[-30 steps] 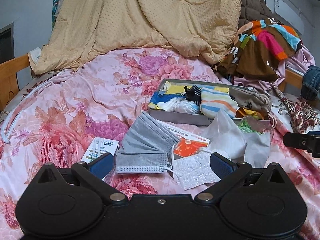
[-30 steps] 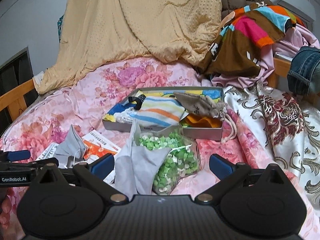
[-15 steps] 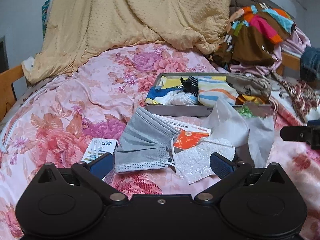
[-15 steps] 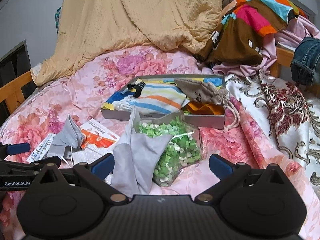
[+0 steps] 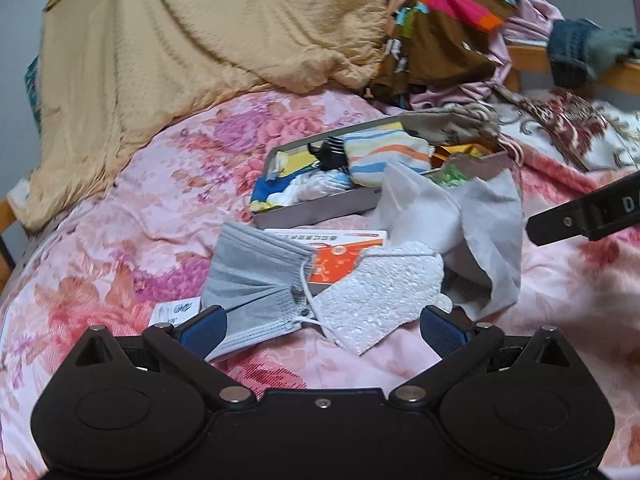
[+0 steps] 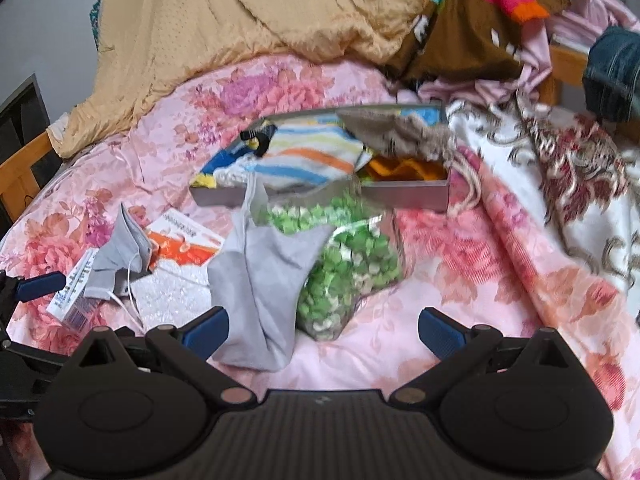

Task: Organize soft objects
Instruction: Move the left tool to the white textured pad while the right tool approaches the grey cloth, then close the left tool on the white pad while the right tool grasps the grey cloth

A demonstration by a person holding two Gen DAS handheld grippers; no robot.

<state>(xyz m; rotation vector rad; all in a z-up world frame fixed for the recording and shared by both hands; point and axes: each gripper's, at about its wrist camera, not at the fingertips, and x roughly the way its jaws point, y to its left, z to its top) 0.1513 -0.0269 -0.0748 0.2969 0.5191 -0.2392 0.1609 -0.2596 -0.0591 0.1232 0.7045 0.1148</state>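
Bed (image 5: 100, 264) with pink floral cover, heaped tan quilt (image 5: 200, 40) at its head. Far left on the cover: a small white printed packet (image 5: 176, 312), partly under the grey pleated face mask (image 5: 256, 276). Left claw (image 5: 324, 326) low over the cover, its blue-padded fingers (image 5: 204, 326) spread wide, gripping nothing; one finger just beside the mask's lower edge. Under the mask, an orange-and-white leaflet (image 5: 340, 256). Overlapping it, a white textured mask-shaped piece (image 5: 380, 296) with its ear loop against the grey mask.

Centre: a pale grey cloth (image 6: 264, 284) draped, crumpled, over a clear bag of green and white pieces (image 6: 344, 264). Right claw (image 6: 322, 328) hangs over the near end of cloth and bag, fingers wide apart, empty; its left finger sits next to the cloth fold.

Behind them, a shallow grey tray (image 6: 412, 196) holding a striped sock bundle (image 6: 308, 156), blue and yellow fabric, something orange, and a tan drawstring pouch (image 6: 392, 132) lying over its right rim, cord trailing out onto the bed.

Right: white brocade fabric with dark red scrollwork (image 6: 560, 168). Above, a brown multicoloured garment (image 6: 480, 20) and denim (image 6: 612, 72) at the edge.
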